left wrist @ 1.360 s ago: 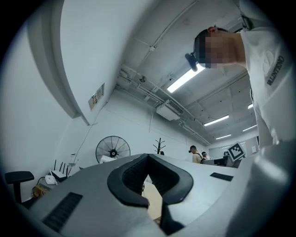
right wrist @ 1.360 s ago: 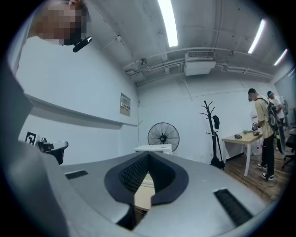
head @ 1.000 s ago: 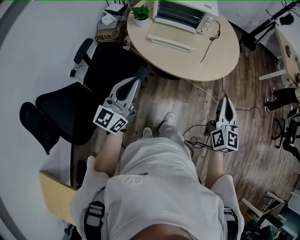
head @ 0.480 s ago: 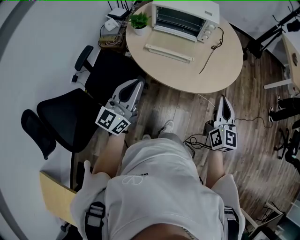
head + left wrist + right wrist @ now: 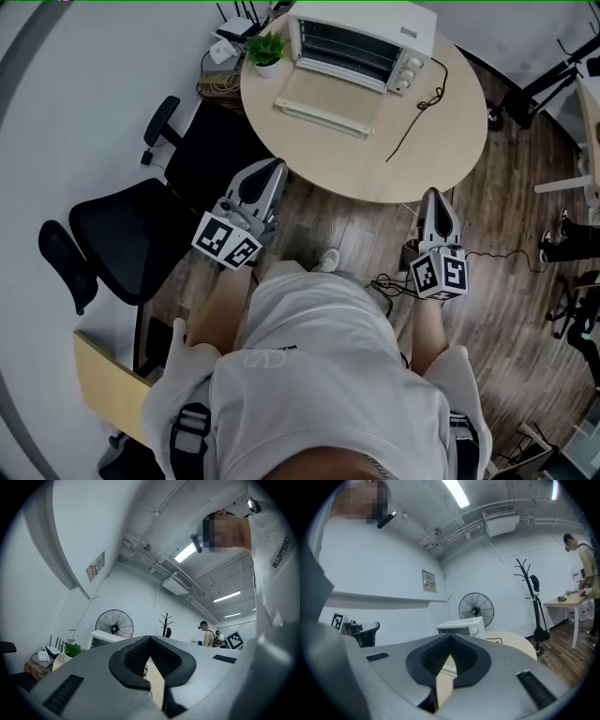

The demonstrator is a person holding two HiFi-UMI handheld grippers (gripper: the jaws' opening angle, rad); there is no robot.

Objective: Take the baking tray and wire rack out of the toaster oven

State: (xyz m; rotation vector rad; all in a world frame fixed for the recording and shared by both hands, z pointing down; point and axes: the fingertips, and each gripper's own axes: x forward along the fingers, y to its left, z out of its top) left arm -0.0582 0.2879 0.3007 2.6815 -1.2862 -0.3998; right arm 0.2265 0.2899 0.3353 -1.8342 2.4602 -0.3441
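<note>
Short of the toaster oven [image 5: 361,37], over the wooden floor [image 5: 506,309], both tongs are held about level and pointed toward it. The left tongs [image 5: 267,171] are closed completely, the ribbed pads pressed together, and nothing is gripped between them. The right tongs [image 5: 433,195] are likewise closed pad against pad and are empty. Neither pair is touched by anything; both are kept well apart from the oven, just short of the near edge of the round worktop [image 5: 450,131] on which the oven is set.

Left of the oven a small potted plant [image 5: 265,52] is placed on the same worktop, and a black power cord [image 5: 412,108] is trailed from the oven's right side across the wood. Further left of the oven, off the worktop, a router and a tangle of cables [image 5: 225,42] are seen, and nearer the left tongs a black office chair [image 5: 127,234] is parked. Loose cable [image 5: 389,281] is strewn on the floor beside the right tongs. No object is set between either pair of tongs and the oven.

The oven door [image 5: 323,98] is folded down flat in front of the oven. Thin bars of the wire rack [image 5: 349,45] can be made out inside; the baking tray cannot be told apart in the dark cavity.
</note>
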